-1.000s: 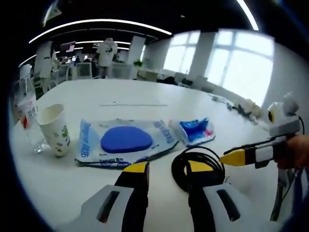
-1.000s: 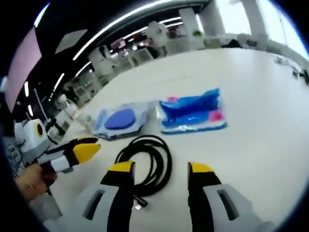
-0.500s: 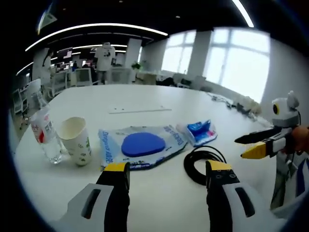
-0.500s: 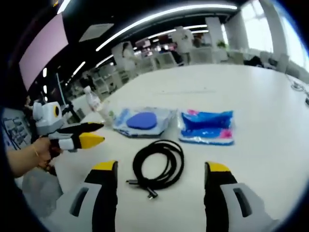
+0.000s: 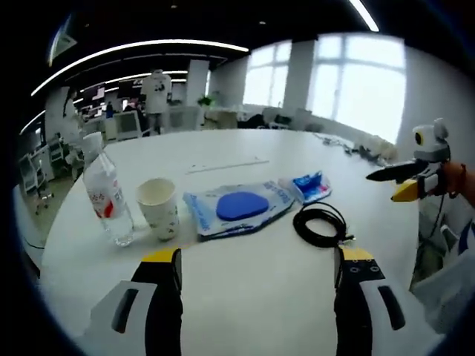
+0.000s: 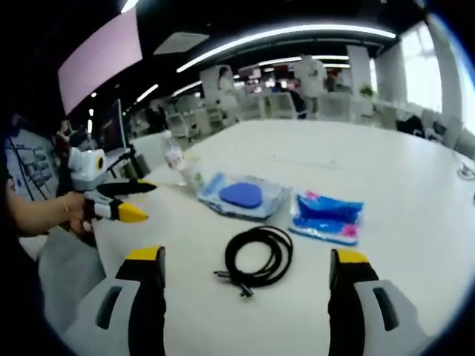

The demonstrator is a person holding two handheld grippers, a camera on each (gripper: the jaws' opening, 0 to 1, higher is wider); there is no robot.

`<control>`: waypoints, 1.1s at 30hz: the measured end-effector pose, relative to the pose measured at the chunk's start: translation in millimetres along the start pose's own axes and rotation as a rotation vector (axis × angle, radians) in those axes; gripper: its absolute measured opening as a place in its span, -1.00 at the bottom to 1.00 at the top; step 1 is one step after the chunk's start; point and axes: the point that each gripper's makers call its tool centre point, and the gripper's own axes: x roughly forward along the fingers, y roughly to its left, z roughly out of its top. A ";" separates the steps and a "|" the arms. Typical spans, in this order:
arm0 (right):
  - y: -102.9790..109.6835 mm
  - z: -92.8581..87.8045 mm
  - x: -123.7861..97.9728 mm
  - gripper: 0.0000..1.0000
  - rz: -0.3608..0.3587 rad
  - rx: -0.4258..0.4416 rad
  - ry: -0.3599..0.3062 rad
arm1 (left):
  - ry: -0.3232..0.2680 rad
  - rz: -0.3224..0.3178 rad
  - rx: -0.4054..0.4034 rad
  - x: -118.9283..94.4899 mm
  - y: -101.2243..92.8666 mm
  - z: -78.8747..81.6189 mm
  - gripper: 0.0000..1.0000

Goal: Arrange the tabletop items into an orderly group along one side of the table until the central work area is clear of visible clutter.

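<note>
Both cameras have pulled back from the white table (image 5: 245, 289) over the last second, so the clutter now sits farther off and a water bottle (image 5: 105, 196) has come into the left gripper view. Largest of the items, a clear pouch holding a blue pad (image 5: 239, 208) lies mid-table, left of a blue-and-pink packet (image 5: 310, 186); nearer, a coiled black cable (image 5: 320, 225) rests alone, and a paper cup (image 5: 160, 209) stands just beside the bottle at far left. The left gripper (image 5: 256, 259) and right gripper (image 6: 245, 259) both hover above bare tabletop, jaws spread wide, gripping nothing. Judged from this spread — items strung across the middle — the arranging has yet to begin. A sensible next move is a descent on the cable, the nearest piece, closing on the coil without letting it unwind.
</note>
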 end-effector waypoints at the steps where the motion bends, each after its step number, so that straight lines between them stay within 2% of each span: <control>1: 1.8 2.0 -3.0 0.82 0.003 -0.006 -0.003 | 0.005 0.006 -0.003 -7.3 4.4 -1.7 0.69; 5: 7.3 5.0 -12.0 0.89 0.009 -0.043 -0.001 | 0.004 0.030 -0.001 -27.8 15.9 -1.9 0.72; 10: 11.1 2.8 -21.2 0.90 0.015 -0.050 0.011 | -0.015 0.044 0.003 -49.6 26.6 5.4 0.73; 19: 16.8 -10.3 -40.1 0.99 0.011 -0.048 0.016 | -0.001 0.066 0.047 -71.0 28.3 4.3 0.80; 23: 19.4 -16.0 -49.8 0.99 0.013 -0.049 0.026 | 0.004 0.060 0.028 -78.0 28.2 0.7 0.85; 26: 20.5 -17.8 -56.5 0.99 0.010 -0.063 0.029 | 0.007 0.054 0.048 -82.6 26.2 -1.4 0.93; 29: 18.4 -17.7 -62.0 0.99 0.001 -0.063 0.025 | 0.016 0.036 0.038 -86.5 25.6 -4.1 0.92; 33: 14.6 -16.3 -65.5 0.99 -0.022 -0.052 0.010 | 0.000 0.044 0.024 -92.3 29.0 -3.6 0.98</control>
